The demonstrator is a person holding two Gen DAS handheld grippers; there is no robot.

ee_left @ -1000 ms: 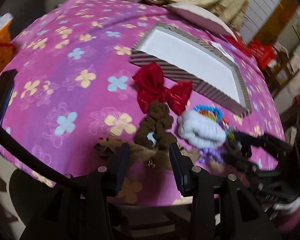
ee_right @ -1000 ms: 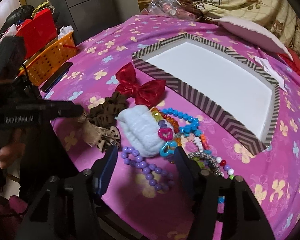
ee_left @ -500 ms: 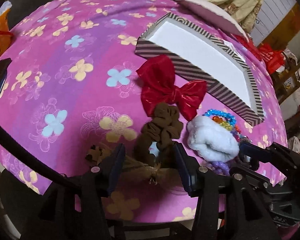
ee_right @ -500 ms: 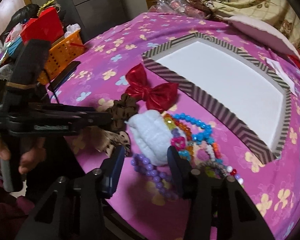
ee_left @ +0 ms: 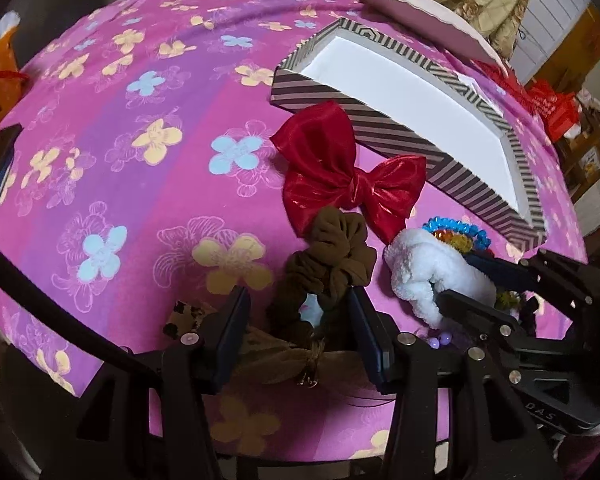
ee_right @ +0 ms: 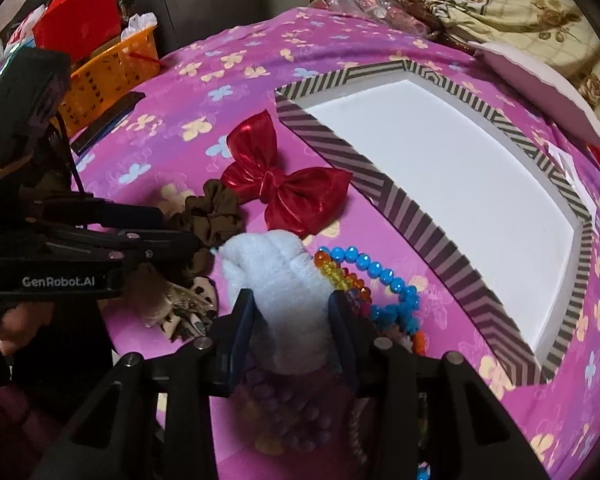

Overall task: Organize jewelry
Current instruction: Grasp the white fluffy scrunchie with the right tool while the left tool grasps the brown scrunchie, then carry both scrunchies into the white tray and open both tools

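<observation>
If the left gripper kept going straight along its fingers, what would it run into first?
Most likely the brown scrunchie: it already lies between the open fingers of the left gripper. Beyond it sits the red bow, then the striped box. Depth is hard to judge through the fisheye.

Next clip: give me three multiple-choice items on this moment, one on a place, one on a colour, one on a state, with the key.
1. Where does the red bow lie?
A. inside the striped box
B. on the cloth beside the striped box
C. in the orange basket

2. What colour is the scrunchie between the left gripper's fingers?
A. brown
B. white
C. blue

3. How does the right gripper stand?
A. shut flat on the cloth
B. open, a finger on each side of the white scrunchie
C. holding the bow

Key: B, it rests against the box's outer wall; A, brown folds show there; B, both fingers flank it.
</observation>
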